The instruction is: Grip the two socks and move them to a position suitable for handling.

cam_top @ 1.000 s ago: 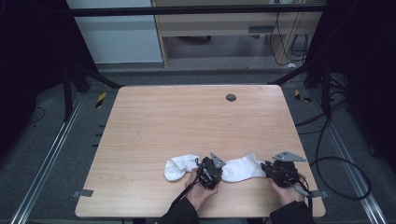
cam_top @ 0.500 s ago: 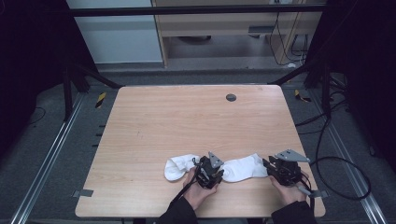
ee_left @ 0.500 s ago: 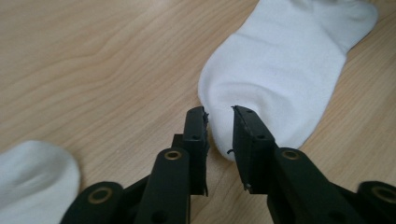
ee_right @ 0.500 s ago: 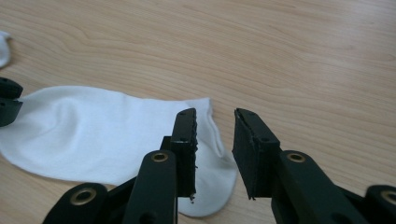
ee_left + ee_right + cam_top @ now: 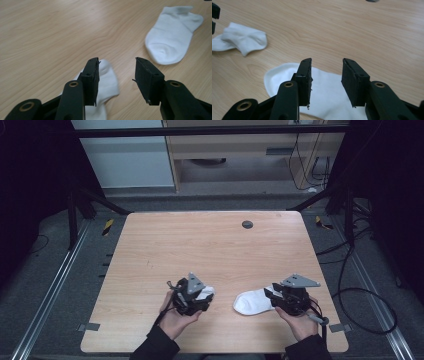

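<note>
- The two socks have come apart since the earlier frames, when they lay end to end at the near edge; now bare wood shows between them, and the left gripper (image 5: 192, 296) has moved away leftward from the right gripper (image 5: 289, 297);
- Left gripper's fingers (image 5: 91, 77) have just been opening and now stand spread; the left sock (image 5: 106, 86) lies under and past them, blurred, with nothing clamped on it;
- In the high view that left sock (image 5: 205, 292) peeks out white at the right of the left gripper, near the front of the bench (image 5: 210, 245), left of centre;
- Right gripper's fingers (image 5: 304, 75) have also just been opening; they are spread above the right sock (image 5: 327, 97), not pinching it;
- The right sock (image 5: 252, 301) lies flat on the bench, toe pointing left, its other end under the right gripper, right of centre and near the front edge;
- From the left gripper view the right sock (image 5: 172, 35) sits well apart at far right;
- Far up the bench, a small dark round hole (image 5: 247, 224) sits near the back edge; the person's hands (image 5: 175, 317) come in from the near side.
</note>
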A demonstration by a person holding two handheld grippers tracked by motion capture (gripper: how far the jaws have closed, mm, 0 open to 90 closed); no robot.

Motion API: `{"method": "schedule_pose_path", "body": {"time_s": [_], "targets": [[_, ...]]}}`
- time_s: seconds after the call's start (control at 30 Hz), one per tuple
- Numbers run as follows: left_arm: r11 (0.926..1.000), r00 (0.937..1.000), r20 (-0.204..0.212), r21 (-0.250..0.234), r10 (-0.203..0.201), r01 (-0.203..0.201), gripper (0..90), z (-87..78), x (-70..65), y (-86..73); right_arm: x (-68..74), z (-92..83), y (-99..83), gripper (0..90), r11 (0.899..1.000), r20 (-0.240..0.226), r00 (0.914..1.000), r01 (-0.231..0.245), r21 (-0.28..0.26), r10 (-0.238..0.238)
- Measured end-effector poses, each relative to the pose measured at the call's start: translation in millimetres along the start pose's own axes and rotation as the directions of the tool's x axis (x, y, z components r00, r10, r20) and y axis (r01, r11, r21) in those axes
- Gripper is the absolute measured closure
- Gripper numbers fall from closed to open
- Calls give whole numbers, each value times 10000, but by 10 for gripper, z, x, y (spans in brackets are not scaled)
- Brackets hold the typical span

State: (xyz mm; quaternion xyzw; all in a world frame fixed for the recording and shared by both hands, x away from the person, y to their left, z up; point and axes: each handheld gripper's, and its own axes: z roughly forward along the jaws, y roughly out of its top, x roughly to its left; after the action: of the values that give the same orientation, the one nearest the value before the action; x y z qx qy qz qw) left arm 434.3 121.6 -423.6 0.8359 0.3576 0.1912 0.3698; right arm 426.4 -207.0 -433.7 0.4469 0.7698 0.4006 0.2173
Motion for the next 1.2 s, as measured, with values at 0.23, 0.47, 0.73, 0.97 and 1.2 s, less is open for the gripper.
{"method": "schedule_pose_path", "body": {"time_s": [0.23,0.47,0.73,0.97,1.2], "targets": [[9973,9948,-733,158,-701,714,545,-233,353,-264,254,157,211,602,9982,-739,9957,550,-219,-565],[9899,9875,-897,452,-1300,1344,563,-250,476,-526,512,363,350,608,9918,-1421,9816,1249,-285,-1277],[9871,9894,-672,877,-1283,1340,591,-146,418,-697,876,785,379,613,9781,-2316,9525,2074,169,-1980],[9893,9943,-468,1060,-960,1005,607,-65,322,-707,1144,1115,339,617,9587,-2889,9233,2793,531,-2530],[9913,9982,-402,1227,-437,483,608,23,221,-717,1238,1267,287,609,9419,-3068,9085,3241,880,-2839]]}}
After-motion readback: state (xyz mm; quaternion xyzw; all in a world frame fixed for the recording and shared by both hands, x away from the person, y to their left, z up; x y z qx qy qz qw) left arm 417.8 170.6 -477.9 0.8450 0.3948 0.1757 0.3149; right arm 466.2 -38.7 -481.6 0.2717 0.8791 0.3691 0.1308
